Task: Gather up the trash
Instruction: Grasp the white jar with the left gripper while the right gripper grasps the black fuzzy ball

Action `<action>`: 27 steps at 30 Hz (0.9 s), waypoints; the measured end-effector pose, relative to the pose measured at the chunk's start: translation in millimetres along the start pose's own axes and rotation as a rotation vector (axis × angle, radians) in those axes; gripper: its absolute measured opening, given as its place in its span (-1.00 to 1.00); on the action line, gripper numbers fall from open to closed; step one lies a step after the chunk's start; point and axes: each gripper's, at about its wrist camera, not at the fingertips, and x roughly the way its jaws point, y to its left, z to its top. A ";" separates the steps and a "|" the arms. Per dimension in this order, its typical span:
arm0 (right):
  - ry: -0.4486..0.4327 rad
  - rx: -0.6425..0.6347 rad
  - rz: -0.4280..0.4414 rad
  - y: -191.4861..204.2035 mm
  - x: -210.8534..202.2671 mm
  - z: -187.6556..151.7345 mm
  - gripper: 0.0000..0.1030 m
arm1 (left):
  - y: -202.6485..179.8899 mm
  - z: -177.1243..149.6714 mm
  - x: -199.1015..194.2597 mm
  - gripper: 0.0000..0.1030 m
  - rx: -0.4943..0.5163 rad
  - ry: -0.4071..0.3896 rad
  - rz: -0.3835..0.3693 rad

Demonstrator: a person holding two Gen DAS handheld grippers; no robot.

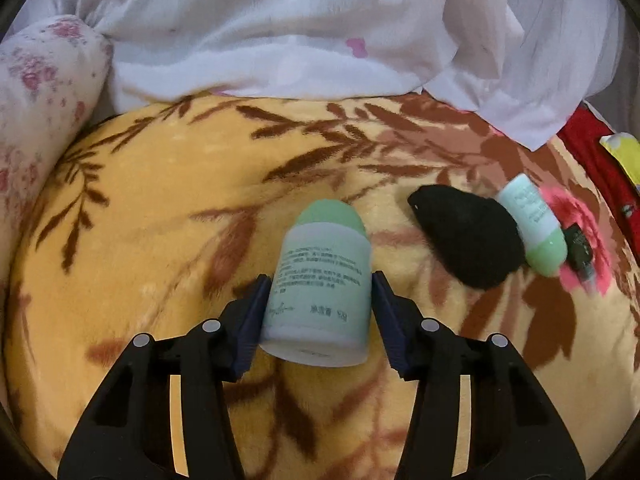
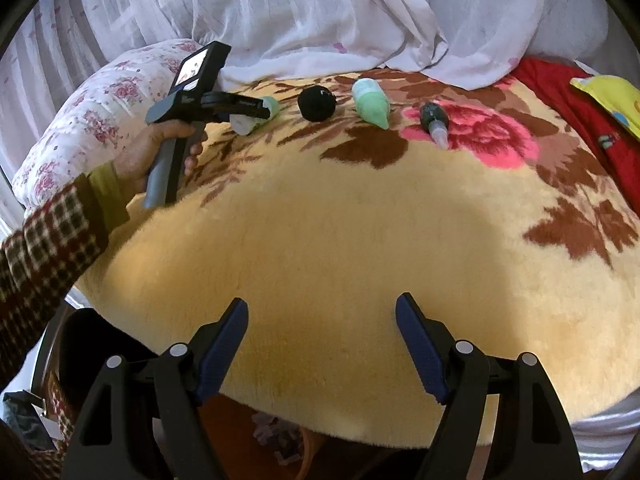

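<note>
Yellow plush blanket [image 2: 320, 240] with brown leaves and a pink rose covers the bed, white sheer curtain [image 1: 280, 28] bunched along its far edge. I take the black pouch [image 1: 468, 236] as my landmark.

My left hand-held gripper [image 1: 318, 300] is around the mint-green bottle [image 1: 320, 280] that lies to the left of the pouch, green cap pointing away from me. The left pad seems to touch the bottle's side; a thin gap shows at the right pad, so I judge the jaws spread and closing in, not yet pinching. From the right wrist view that bottle is partly hidden behind the left tool, held in my left hand [image 2: 156, 152].

Just right of the pouch lies a second green bottle [image 1: 536, 228], touching it or nearly so, and beyond that a small dark dropper bottle [image 2: 434, 120] on the pink rose. My right hand-held gripper [image 2: 322, 344] hangs spread wide and empty over the near edge of the bed, well apart from the pouch.

So the step in hand is the first pickup. Next I need to squeeze the left jaws squarely on the bottle's round body, which may roll or slip, then lift. I see no bin clearly, only something dim below the bed edge.
</note>
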 end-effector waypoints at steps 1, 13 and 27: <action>-0.002 -0.011 0.002 1.2 2.0 5.6 0.45 | -1.0 -3.1 -4.5 -0.04 -0.001 -0.008 -0.004; -0.097 -0.222 -0.059 35.0 88.7 160.0 0.45 | 8.4 -83.4 -107.5 -0.08 -0.062 -0.105 -0.048; 0.055 -0.209 -0.198 41.5 218.6 238.1 0.41 | 28.9 -116.3 -142.9 -0.08 -0.067 -0.149 -0.045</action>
